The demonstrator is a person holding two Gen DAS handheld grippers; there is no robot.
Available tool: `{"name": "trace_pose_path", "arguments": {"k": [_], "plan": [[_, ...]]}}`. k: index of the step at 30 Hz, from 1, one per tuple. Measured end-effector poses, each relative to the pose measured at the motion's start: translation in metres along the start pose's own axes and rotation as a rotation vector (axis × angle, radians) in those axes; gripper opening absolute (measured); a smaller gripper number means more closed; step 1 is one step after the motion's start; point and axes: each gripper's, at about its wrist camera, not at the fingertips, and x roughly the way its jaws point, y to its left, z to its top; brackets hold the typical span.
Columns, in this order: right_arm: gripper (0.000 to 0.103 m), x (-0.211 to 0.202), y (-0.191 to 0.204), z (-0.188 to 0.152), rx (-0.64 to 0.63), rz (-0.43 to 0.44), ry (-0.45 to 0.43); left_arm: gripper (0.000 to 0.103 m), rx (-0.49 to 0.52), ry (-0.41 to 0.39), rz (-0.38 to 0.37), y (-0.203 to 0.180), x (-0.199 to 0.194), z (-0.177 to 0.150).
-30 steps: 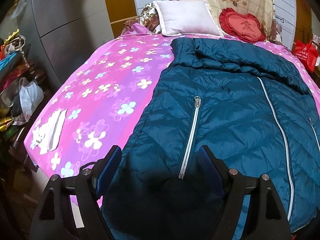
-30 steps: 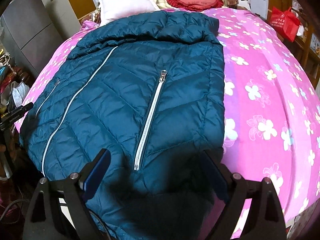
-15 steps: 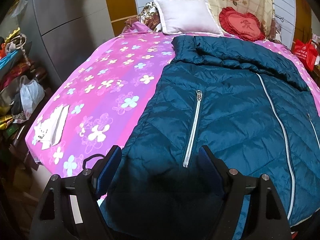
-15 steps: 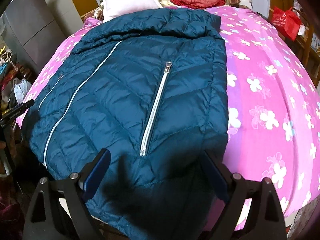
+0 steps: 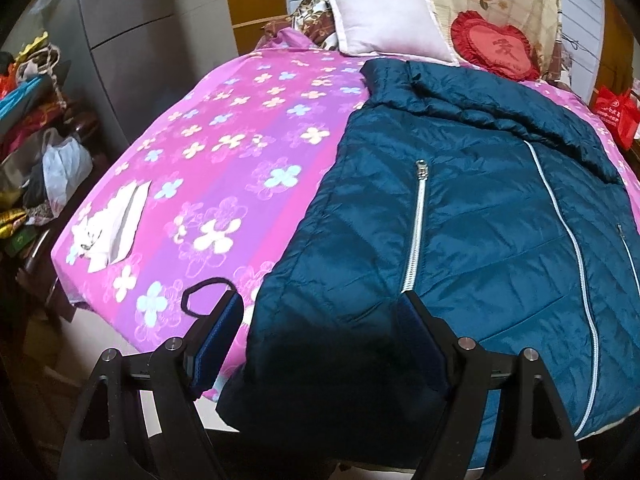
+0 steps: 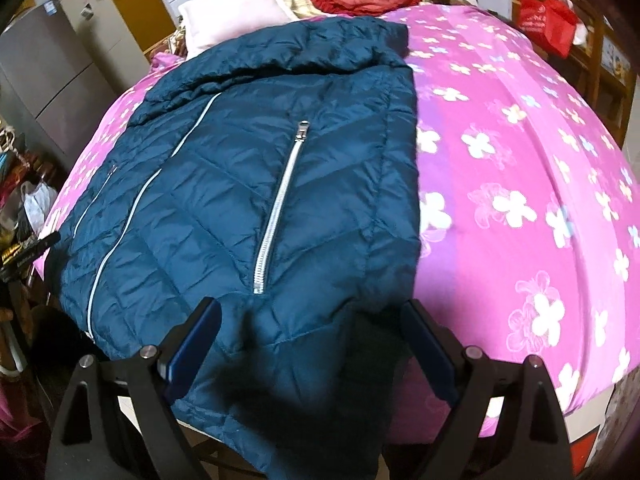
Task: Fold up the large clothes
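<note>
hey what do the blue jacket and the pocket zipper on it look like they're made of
Jacket: likely thin nylon or polyester shell over down or synthetic fill, judging by its glossy sheen, fine crinkles and stitched chevron quilting. Pocket zipper: bright silvery teeth and pull suggest metal, though metallic-coated plastic can't be ruled out.

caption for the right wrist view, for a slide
Open right gripper above the hem of a teal puffer jacket on a pink floral bedspread.

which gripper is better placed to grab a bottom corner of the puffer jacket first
Left. The left gripper, open, already straddles the puffer jacket hem corner at its side edge. The right gripper, also open, sits over mid-hem, its corner further aside.
</note>
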Motion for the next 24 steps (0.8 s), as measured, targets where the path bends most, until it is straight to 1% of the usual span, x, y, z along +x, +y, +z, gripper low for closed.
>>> {"name": "trace_pose_path", "arguments": {"k": [7, 11, 13, 15, 19, 21, 24], "plan": [[0.094, 0.003, -0.001, 0.000, 0.003, -0.003, 0.006, 0.062, -0.009, 0.022, -0.001, 0.008, 0.006, -0.004], [0.094, 0.005, -0.002, 0.000, 0.010, -0.003, 0.013, 0.062, -0.020, 0.050, -0.019, 0.013, 0.011, -0.007], [0.094, 0.006, -0.002, 0.000, 0.011, -0.004, 0.016, 0.062, -0.029, 0.063, -0.040, 0.018, 0.012, -0.009], [0.094, 0.007, -0.003, 0.000, 0.012, -0.005, 0.019, 0.062, -0.054, 0.076, -0.077, 0.026, 0.011, -0.010], [0.094, 0.006, -0.007, -0.001, 0.018, -0.011, 0.029, 0.062, -0.151, 0.103, -0.162, 0.053, 0.013, -0.012], [0.094, 0.006, -0.010, -0.002, 0.025, -0.017, 0.033, 0.062, -0.194, 0.117, -0.186, 0.063, 0.015, -0.013], [0.094, 0.004, -0.015, -0.004, 0.032, -0.028, 0.039, 0.062, -0.226, 0.139, -0.212, 0.073, 0.019, -0.016]]}}
